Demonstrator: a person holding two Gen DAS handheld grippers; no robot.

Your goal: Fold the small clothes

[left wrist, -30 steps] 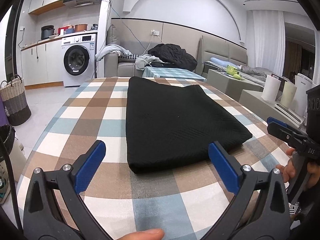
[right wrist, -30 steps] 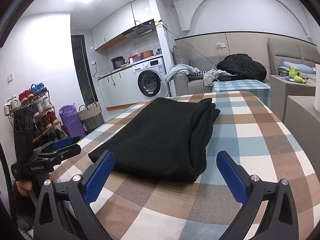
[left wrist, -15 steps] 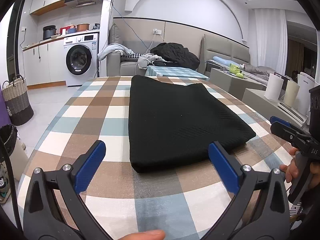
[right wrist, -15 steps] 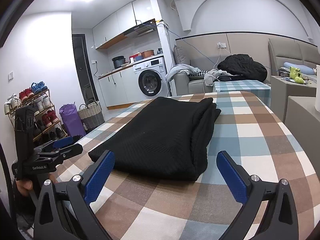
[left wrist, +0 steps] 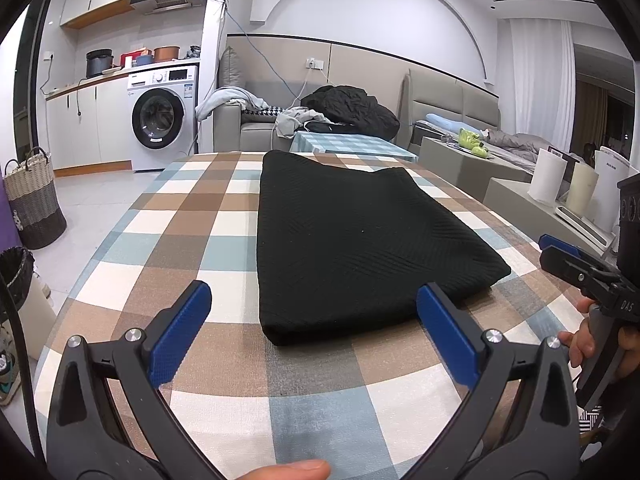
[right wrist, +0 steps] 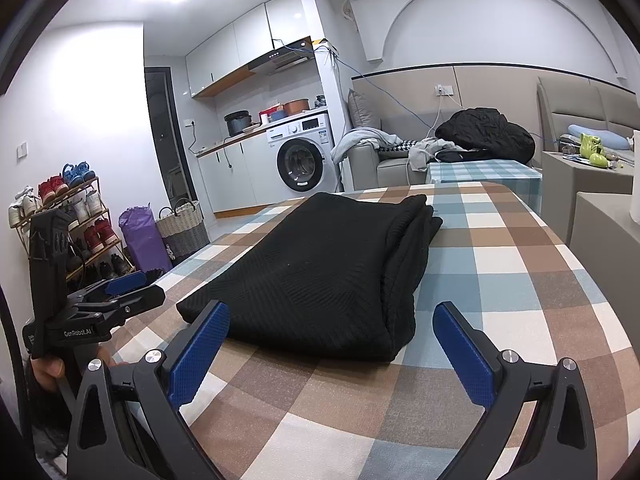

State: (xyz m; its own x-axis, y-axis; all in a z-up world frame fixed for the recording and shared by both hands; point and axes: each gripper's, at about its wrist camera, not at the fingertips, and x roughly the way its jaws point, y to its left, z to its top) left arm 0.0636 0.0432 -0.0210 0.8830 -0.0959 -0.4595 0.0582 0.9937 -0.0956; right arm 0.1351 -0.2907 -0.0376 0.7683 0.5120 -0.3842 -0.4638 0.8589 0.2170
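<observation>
A black knitted garment [left wrist: 352,240] lies folded into a flat rectangle on the checked tablecloth [left wrist: 200,216]. It also shows in the right wrist view [right wrist: 332,272], with its stacked folded edges on the right side. My left gripper [left wrist: 314,340] is open and empty, just short of the garment's near edge. My right gripper [right wrist: 332,356] is open and empty, just short of the garment's near corner. Each gripper shows at the edge of the other's view: the right one [left wrist: 576,264] and the left one [right wrist: 120,296].
The table's rounded edge runs close on the left [left wrist: 76,292] and right [right wrist: 592,280]. A woven basket [left wrist: 34,200] and shoe rack [right wrist: 68,216] stand on the floor to the left. A sofa with clothes [left wrist: 344,112] and a washing machine [left wrist: 162,116] lie beyond the table.
Both grippers have shifted only slightly; the garment lies as it did, and both grippers stay open.
</observation>
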